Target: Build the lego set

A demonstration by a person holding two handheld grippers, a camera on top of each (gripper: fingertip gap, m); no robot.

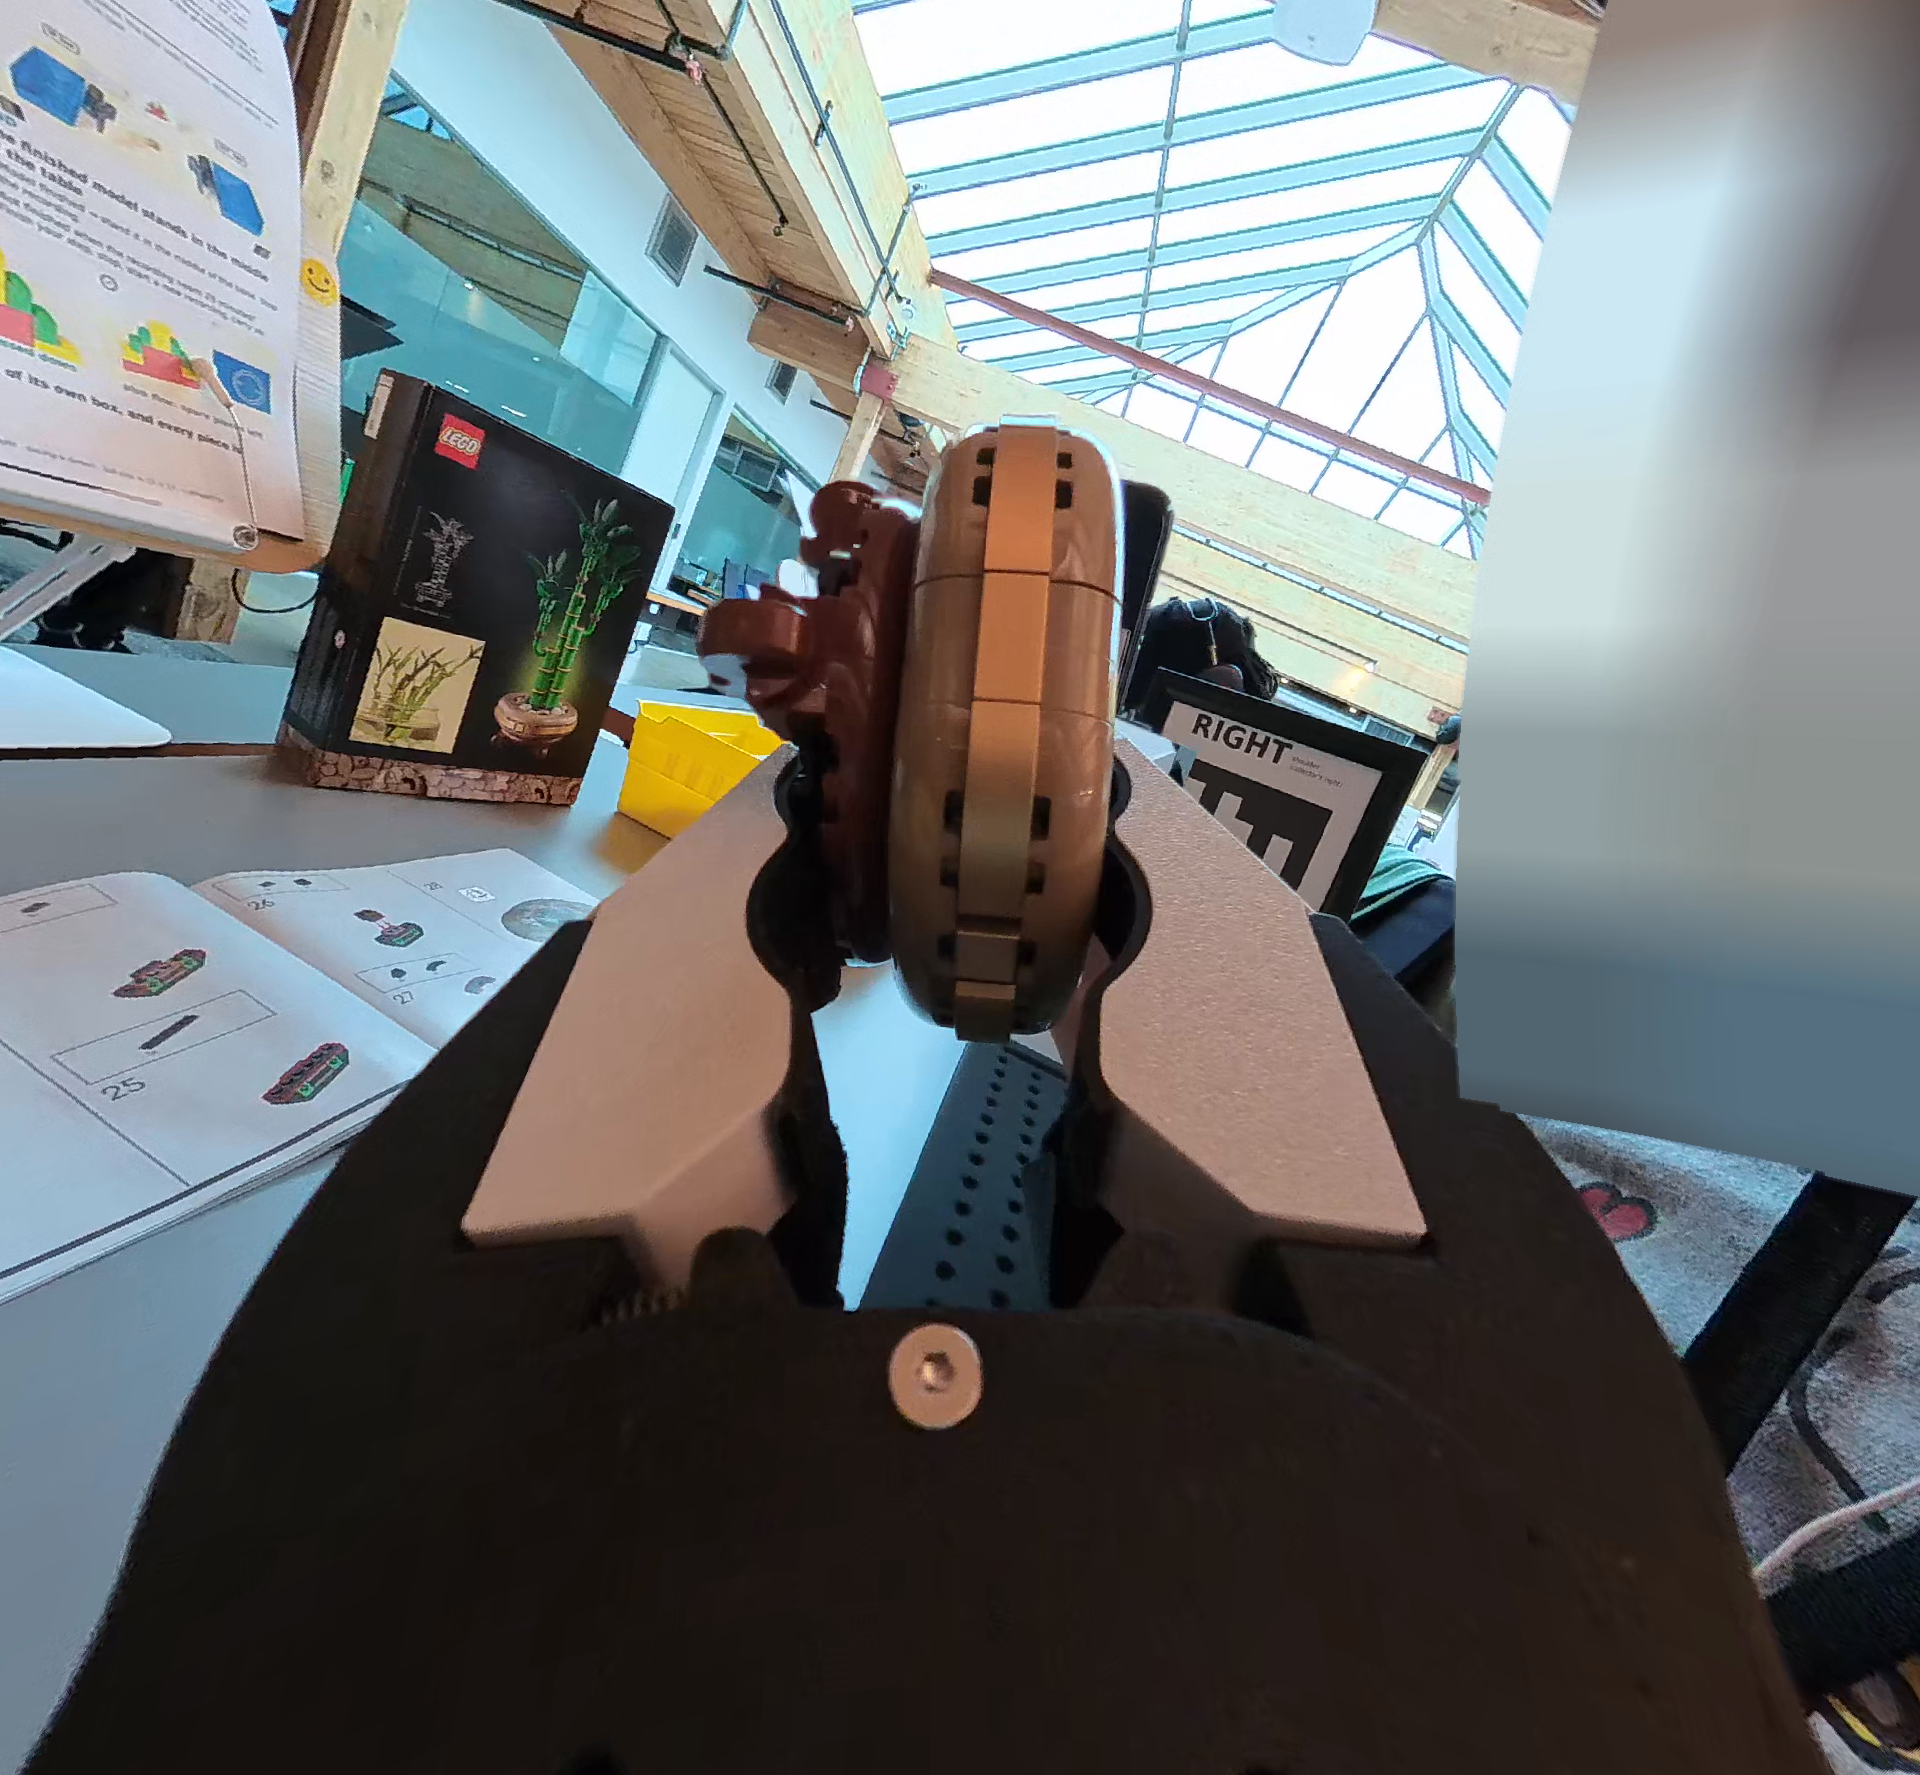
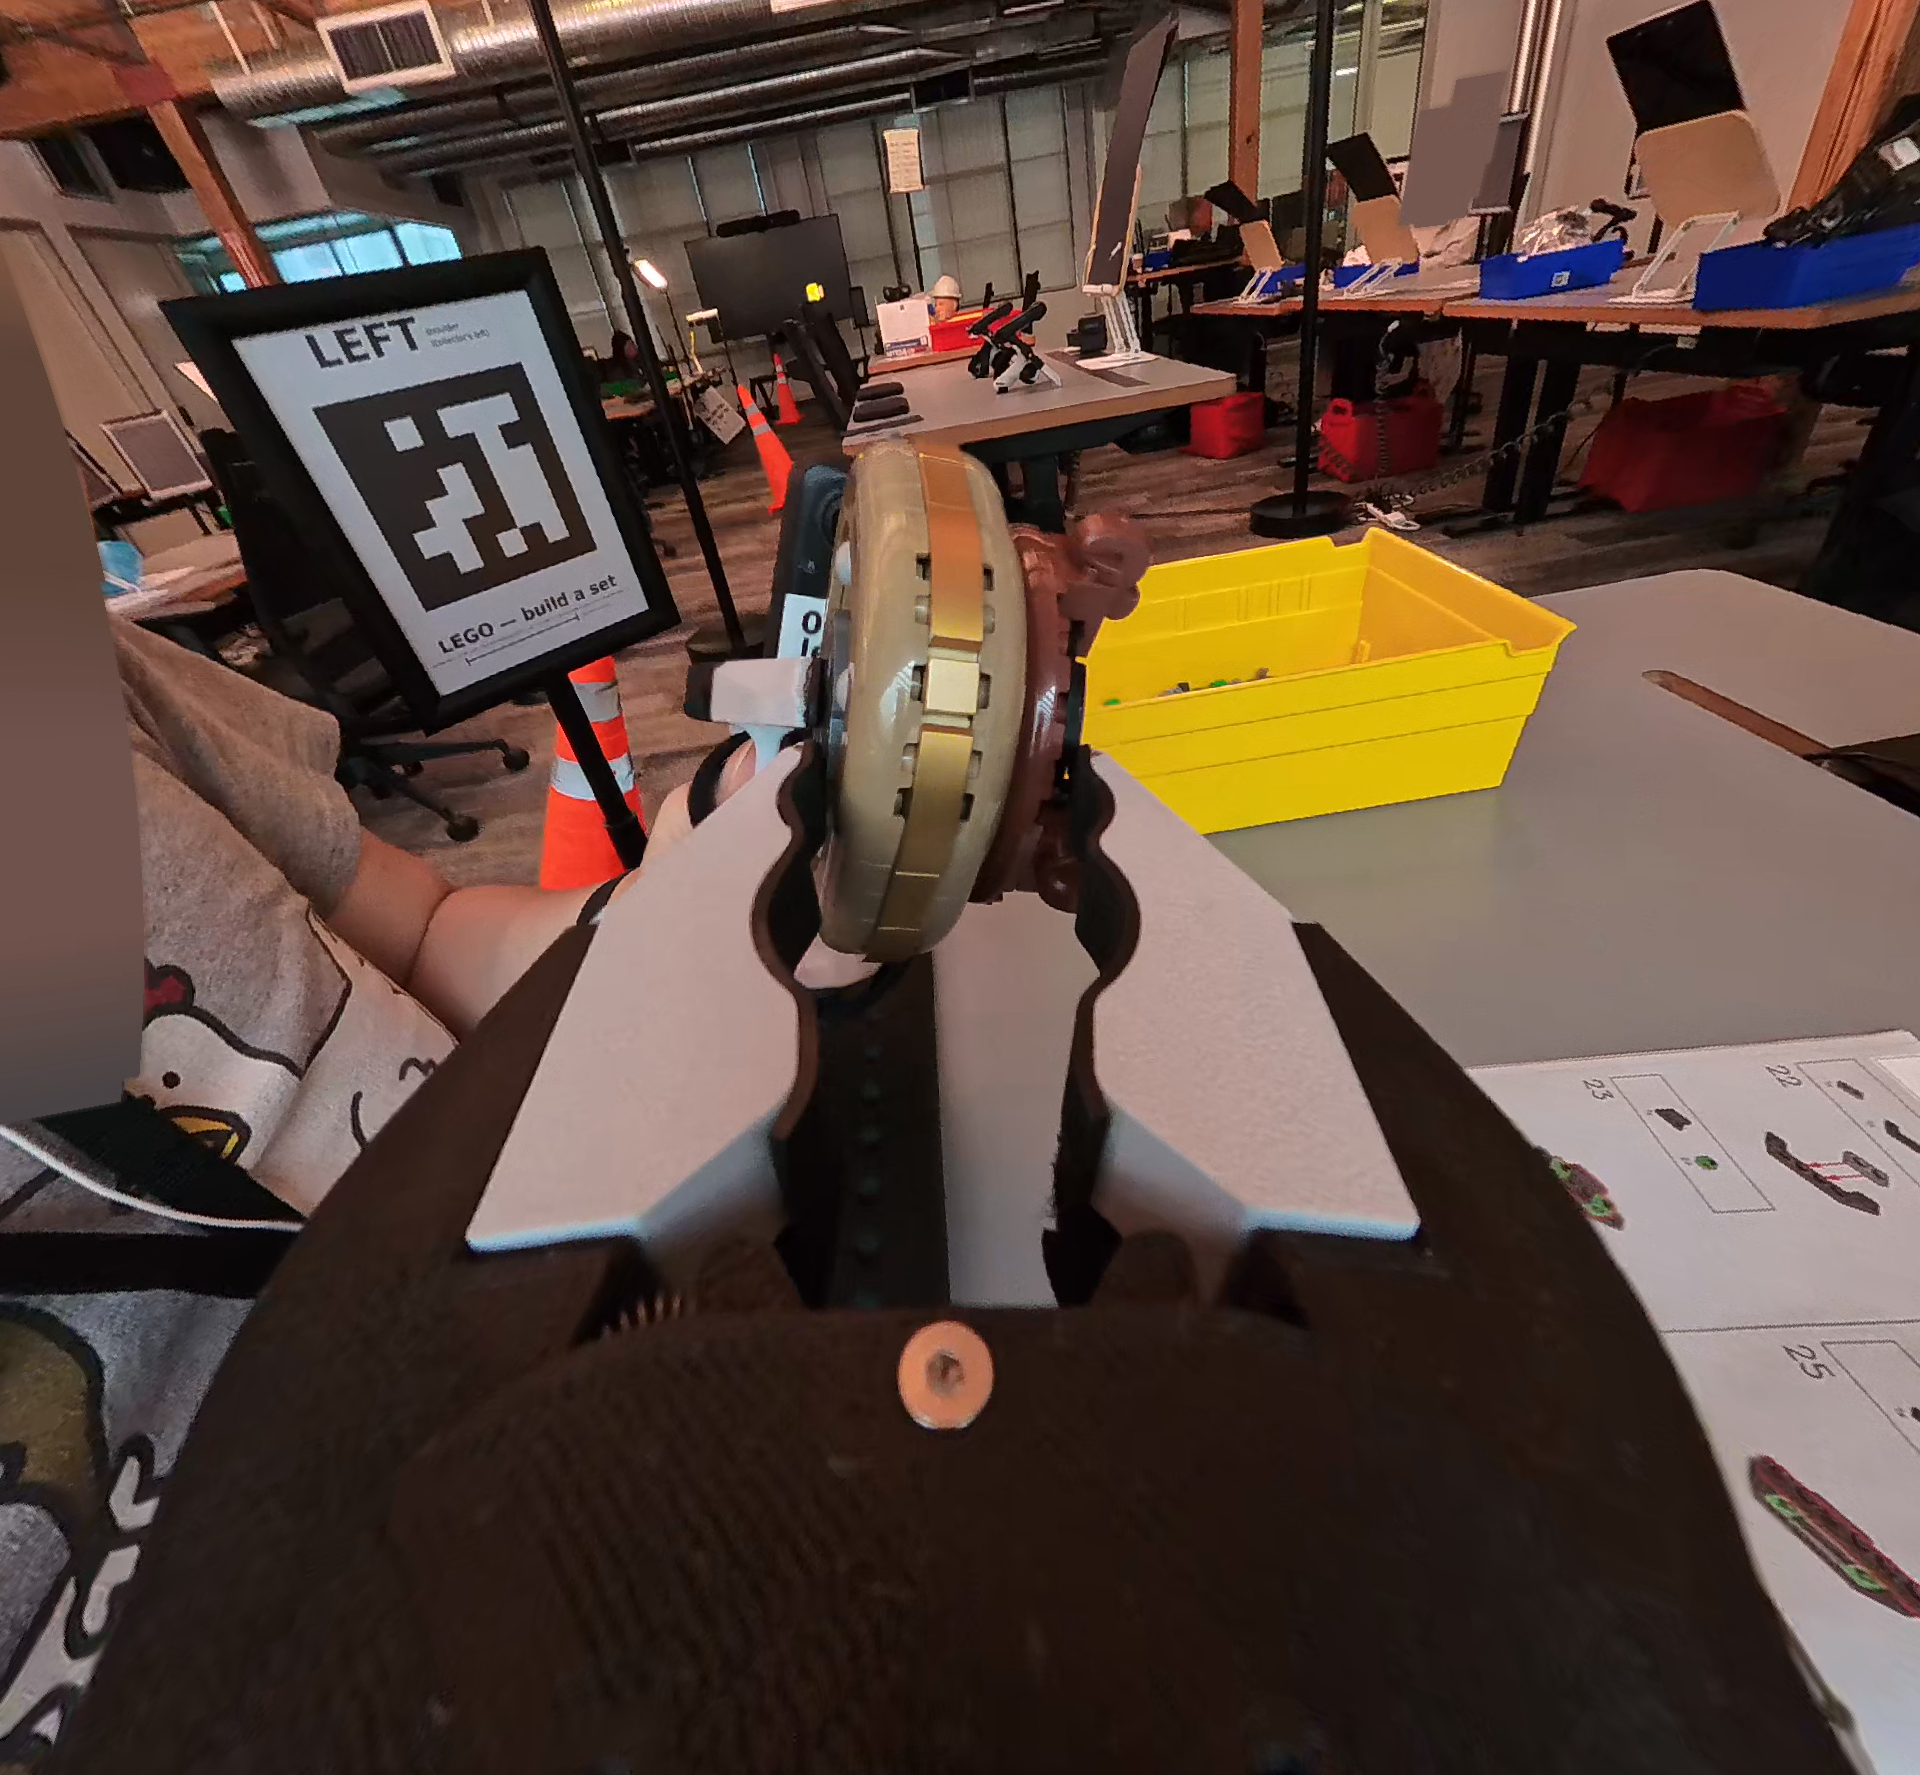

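In the left wrist view, the left gripper has its jaws clamped on the tan round lego pot, held on edge above the table's near edge, brown base piece facing the open instruction booklet. In the right wrist view, the right gripper likewise squeezes the same pot, held up off the table with the yellow bin behind it near the far edge.

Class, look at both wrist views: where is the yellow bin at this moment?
The yellow bin sits on the grey table, right of the held tan pot in the right wrist view, beside the set's box in the left.
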